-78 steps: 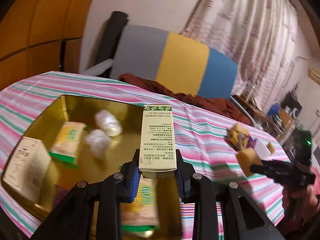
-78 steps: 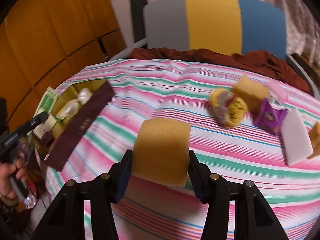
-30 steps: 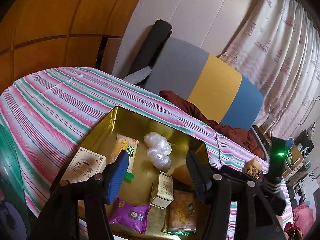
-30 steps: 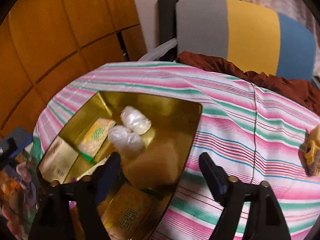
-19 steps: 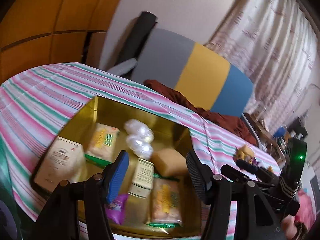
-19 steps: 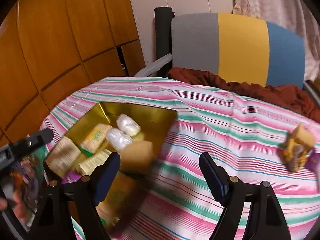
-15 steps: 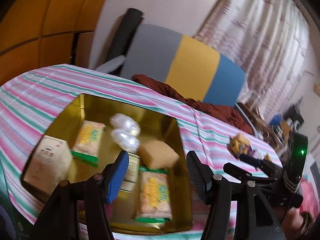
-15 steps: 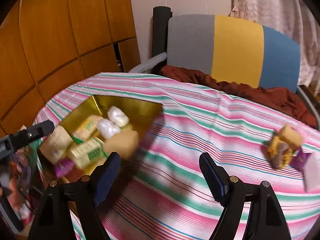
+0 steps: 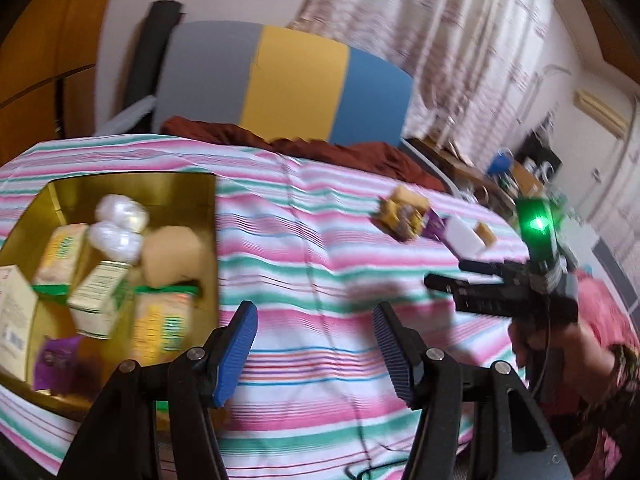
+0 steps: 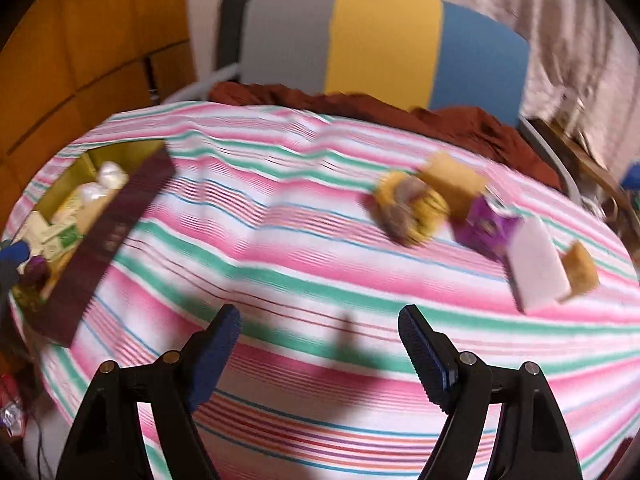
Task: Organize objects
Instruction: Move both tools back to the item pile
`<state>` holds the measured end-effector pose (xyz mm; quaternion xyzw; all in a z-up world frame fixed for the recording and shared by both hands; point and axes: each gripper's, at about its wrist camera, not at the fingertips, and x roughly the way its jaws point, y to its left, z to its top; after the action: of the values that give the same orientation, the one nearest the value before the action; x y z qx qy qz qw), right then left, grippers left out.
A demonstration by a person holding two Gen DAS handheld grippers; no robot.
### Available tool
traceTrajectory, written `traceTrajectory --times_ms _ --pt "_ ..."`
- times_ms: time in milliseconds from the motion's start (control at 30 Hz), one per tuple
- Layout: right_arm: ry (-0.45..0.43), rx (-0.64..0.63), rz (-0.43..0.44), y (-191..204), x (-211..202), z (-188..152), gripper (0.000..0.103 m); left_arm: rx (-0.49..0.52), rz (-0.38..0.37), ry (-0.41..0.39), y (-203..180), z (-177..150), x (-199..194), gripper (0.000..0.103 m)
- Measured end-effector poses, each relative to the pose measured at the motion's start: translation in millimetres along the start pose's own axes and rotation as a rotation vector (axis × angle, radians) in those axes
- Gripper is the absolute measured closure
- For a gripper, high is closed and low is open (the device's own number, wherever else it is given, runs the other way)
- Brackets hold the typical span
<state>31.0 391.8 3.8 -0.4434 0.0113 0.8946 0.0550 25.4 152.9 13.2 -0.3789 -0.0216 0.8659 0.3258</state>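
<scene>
Here, both grippers — left gripper (image 9: 314,344) and right gripper (image 10: 320,354) — are held with jaws apart, nothing gripped; the gold tin (image 9: 208,200) is seen at left.

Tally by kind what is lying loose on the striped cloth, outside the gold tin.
Tan sponges: 2
White block: 1
Purple packet: 1
Yellow packet: 1
Total: 5
</scene>
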Motion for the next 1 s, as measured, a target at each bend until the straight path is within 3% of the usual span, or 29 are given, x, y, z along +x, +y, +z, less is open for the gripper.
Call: traceTrajectory --times_ms 300,600,700,833,1000 --pt "0.025 0.038 -0.14 -83 3 -6 0.022 0.061 -0.026 0.064 -31 -8 18 0.042" --pt "-0.075 0.274 -0.337 -211 -8 23 0.023 0.069 -0.021 0.113 -47 -13 36 0.042" --pt "-0.067 0.376 -0.367 -248 1 34 0.023 0.09 -0.022 0.125 -54 -15 39 0.042" --pt "-0.001 0.395 -0.37 -267 18 34 0.023 0.094 -0.023 0.139 -57 -15 45 0.042" --pt "0.053 0.36 -0.354 -260 1 7 0.023 0.087 -0.035 0.156 -61 -15 54 0.042"
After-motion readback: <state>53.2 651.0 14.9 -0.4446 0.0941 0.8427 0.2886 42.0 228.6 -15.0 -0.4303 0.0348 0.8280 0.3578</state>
